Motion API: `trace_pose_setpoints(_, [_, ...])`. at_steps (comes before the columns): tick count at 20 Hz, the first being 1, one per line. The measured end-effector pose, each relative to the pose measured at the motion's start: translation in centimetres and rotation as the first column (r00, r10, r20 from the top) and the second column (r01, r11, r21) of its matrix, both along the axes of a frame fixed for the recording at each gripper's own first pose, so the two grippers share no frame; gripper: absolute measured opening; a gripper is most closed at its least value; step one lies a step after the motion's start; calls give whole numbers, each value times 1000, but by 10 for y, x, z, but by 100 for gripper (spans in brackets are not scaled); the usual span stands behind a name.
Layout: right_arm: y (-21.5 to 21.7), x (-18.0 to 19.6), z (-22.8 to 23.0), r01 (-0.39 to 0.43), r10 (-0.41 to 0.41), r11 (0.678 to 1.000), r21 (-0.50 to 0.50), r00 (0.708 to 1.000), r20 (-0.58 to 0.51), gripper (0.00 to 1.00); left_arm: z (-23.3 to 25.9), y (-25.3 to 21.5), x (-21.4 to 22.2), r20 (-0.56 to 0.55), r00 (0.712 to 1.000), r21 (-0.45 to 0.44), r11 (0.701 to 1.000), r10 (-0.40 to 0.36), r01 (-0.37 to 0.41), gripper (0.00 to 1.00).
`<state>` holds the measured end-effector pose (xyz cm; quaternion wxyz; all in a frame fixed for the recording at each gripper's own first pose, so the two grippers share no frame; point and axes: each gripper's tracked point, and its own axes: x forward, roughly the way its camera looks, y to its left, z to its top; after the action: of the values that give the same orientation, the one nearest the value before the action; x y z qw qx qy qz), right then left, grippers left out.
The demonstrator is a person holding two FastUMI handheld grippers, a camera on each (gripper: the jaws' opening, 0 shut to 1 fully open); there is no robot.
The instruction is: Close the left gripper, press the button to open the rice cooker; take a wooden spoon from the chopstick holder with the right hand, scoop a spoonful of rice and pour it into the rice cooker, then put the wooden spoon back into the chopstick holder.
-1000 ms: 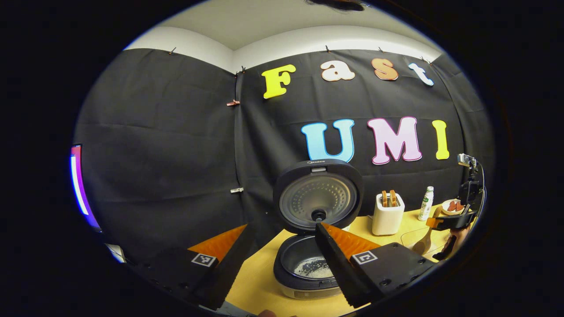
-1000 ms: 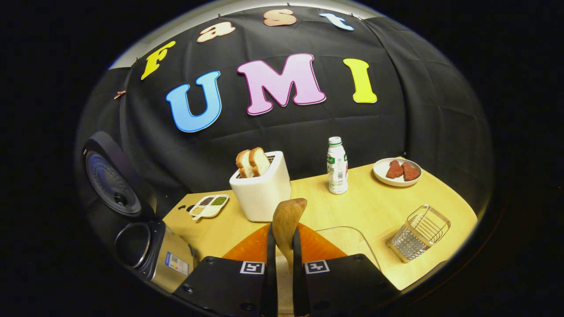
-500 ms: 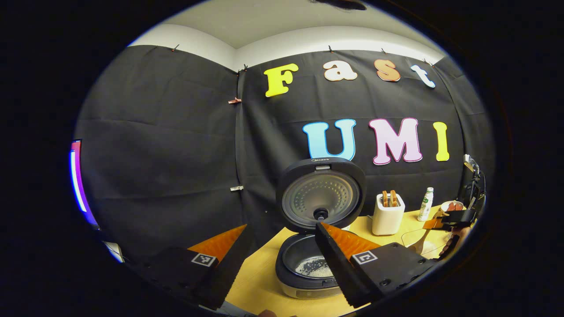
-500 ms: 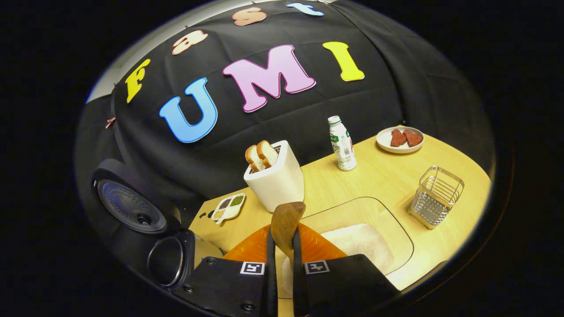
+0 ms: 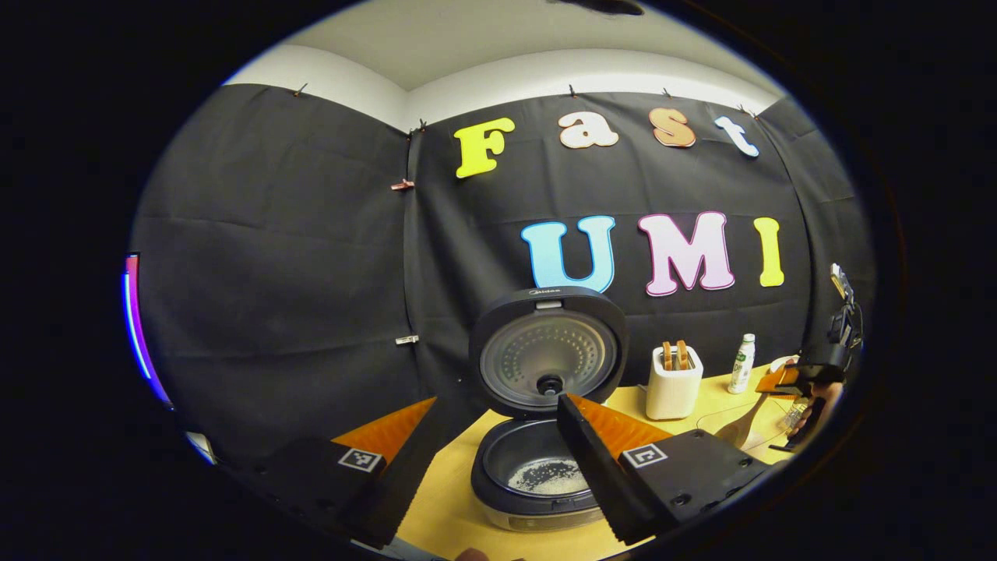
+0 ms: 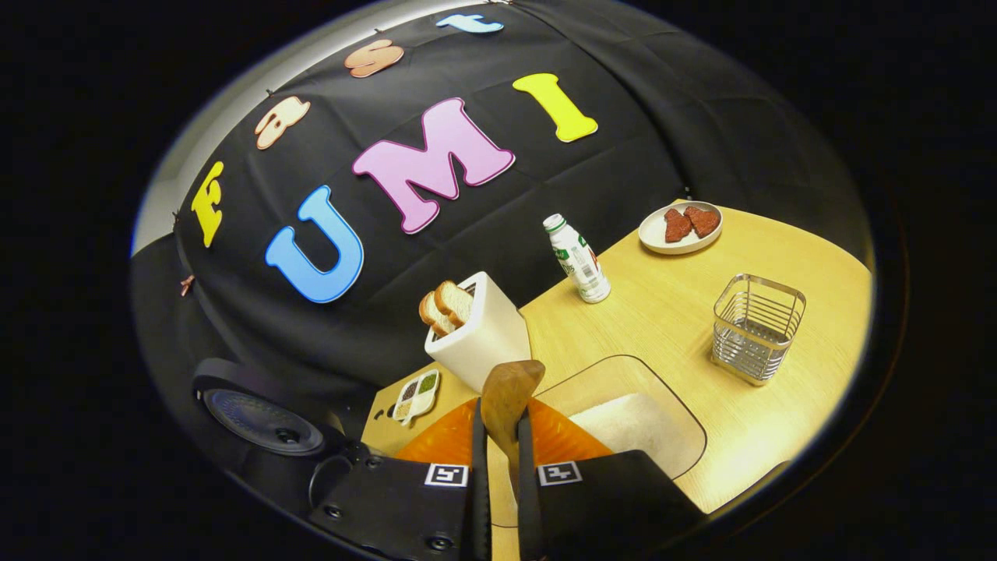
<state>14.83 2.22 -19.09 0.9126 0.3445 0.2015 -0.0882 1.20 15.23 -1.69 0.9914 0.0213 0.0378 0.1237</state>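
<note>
Right claw [image 6: 498, 460]: fingers drawn close together, clamped on the handle of the wooden spoon [image 6: 506, 393]. Spoon: mid-brown wood, smooth oval bowl, standing up between the fingers with its bowl end forward, held above the near rim of the rice container [image 6: 685, 425].

Rice container: clear, shallow, rounded corners, a low bed of white rice [image 6: 631, 425] inside; set toward the near edge of the surface [image 6: 670, 327], which is pale wood.

Chopstick holder [image 6: 755, 327]: square wire basket, silvery, upright, just beyond the container toward the right edge of the surface.

Toaster [image 6: 479, 339]: white, two bread slices standing in its slots, by the back edge. Beside it a small divided dish of grains [image 6: 414, 396].

Bottle [image 6: 576, 261]: white with green cap, near the back edge. Plate [image 6: 679, 228]: white, two reddish pieces on it, far right corner.

Left claw [image 5: 498, 460]: fingers spread wide apart, gripping nothing, held above the near left part of the surface.

Rice cooker [image 5: 537, 483]: dark body, lid [image 5: 547, 351] raised upright, silvery dimpled inner plate; dark inner pot with a thin scatter of white grains at the bottom. Stands at the left end of the surface.
</note>
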Motion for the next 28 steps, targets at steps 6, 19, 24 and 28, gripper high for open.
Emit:
trace_pose_setpoints(6, [-14, 6, 31, 39, -44, 996, 86, 997, 61, 18, 8, -10, 0, 12, 1000, -6, 1000, -8, 8, 96])
trace_pose_setpoints(19, [90, 15, 115, -139, 105, 972, 191, 978, 179, 18, 11, 15, -18, 28, 999, -4, 999, 33, -33, 96])
trace_pose_setpoints(24, [174, 17, 123, -295, 267, 949, 115, 941, 205, 18, 4, 32, -26, 18, 998, -23, 998, 55, -54, 96])
trace_pose_setpoints(28, [227, 8, 125, -415, 412, 909, -39, 883, 225, 18, -2, 33, -27, 7, 999, -23, 999, 41, -40, 96])
